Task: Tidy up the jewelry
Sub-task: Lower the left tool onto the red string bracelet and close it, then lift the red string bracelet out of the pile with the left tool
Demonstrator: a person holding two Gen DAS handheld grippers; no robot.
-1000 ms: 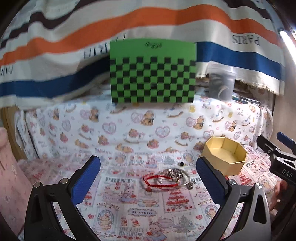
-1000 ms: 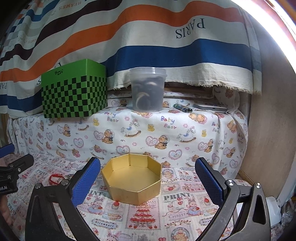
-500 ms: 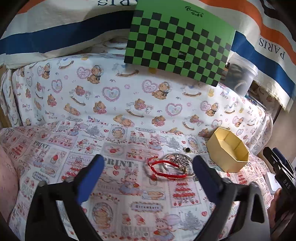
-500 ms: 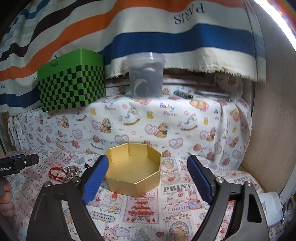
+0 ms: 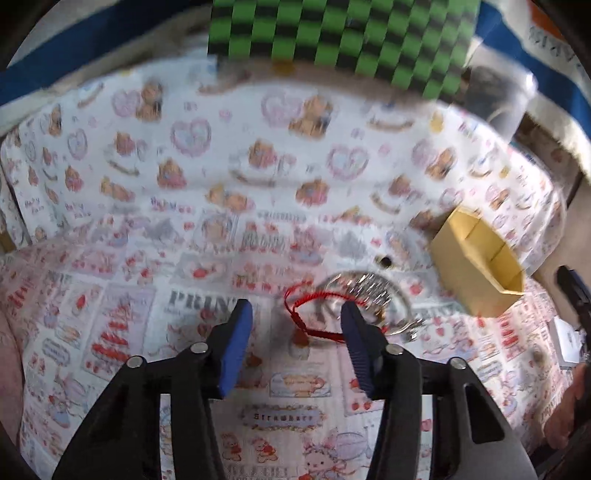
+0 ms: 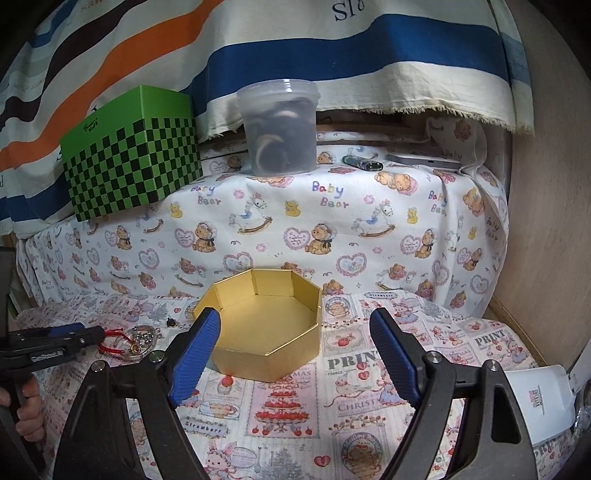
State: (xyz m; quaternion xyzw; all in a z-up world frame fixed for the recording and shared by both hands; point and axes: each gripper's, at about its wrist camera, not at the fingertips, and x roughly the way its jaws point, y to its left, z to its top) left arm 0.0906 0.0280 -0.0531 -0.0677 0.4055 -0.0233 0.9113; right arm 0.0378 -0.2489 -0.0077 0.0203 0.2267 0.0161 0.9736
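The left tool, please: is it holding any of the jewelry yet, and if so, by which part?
Nothing is held yet. The left tool is closing, its pads straddling the red cord bracelet without pressing it. The right tool is open, empty.

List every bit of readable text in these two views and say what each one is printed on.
"Baby Bear": white bear-print cloth, several times.
"PRINT": pink patchwork cloth, also in the left wrist view.
"CHRISTMAS", partly hidden by a finger: same cloth.
"Strawberr...": same cloth.
Script logo on the green checkered box: too small.
Letters on the striped cloth: cut off.
White label on the left gripper: unreadable.
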